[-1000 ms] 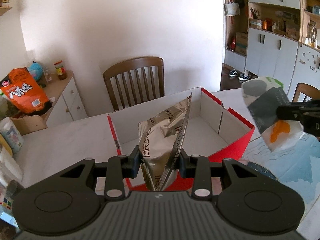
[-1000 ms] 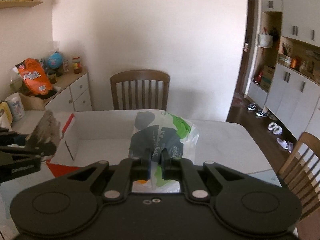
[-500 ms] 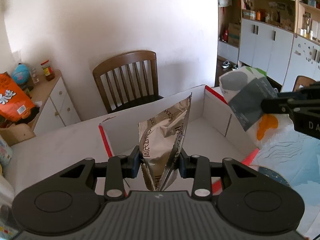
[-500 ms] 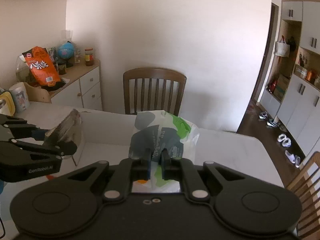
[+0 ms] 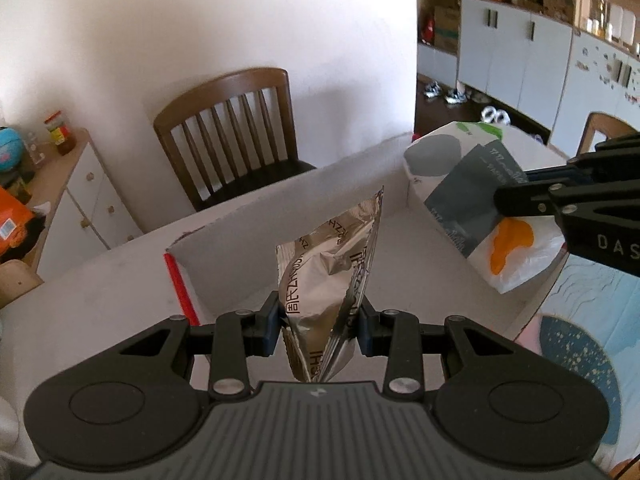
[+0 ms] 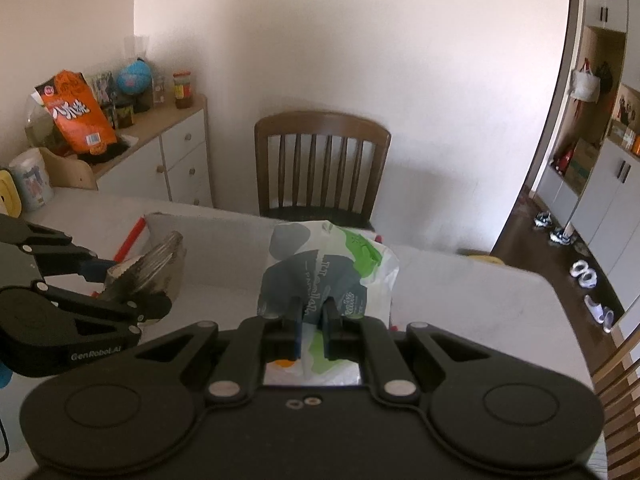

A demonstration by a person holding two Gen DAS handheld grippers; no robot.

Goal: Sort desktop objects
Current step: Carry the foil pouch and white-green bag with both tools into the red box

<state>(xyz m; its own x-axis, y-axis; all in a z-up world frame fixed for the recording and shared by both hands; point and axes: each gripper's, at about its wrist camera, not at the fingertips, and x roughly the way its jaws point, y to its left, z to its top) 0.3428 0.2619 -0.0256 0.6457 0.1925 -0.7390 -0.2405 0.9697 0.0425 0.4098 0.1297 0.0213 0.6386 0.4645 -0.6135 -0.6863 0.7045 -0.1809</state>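
My left gripper (image 5: 318, 322) is shut on a crumpled silver foil snack bag (image 5: 332, 276), held upright above the open cardboard box (image 5: 256, 248), which is white inside with a red rim. My right gripper (image 6: 311, 320) is shut on a white plastic packet (image 6: 332, 272) printed in grey, green and orange. That packet (image 5: 480, 208) hangs over the box's right end in the left wrist view, with the right gripper (image 5: 500, 202) reaching in from the right. In the right wrist view the left gripper (image 6: 116, 276) and foil bag (image 6: 156, 264) appear at the left, over the box (image 6: 208, 240).
The box sits on a white table (image 5: 80, 292). A blue patterned mat (image 5: 580, 320) lies to its right. A wooden chair (image 5: 236, 132) stands behind the table. A white sideboard (image 6: 160, 156) with an orange bag (image 6: 76, 116) and a globe is at the left; another chair (image 5: 604, 128) stands far right.
Both grippers have moved forward and slightly down, bringing the foil bag and the plastic packet over the box. The two grippers now sit closer together. Both grips are unchanged.
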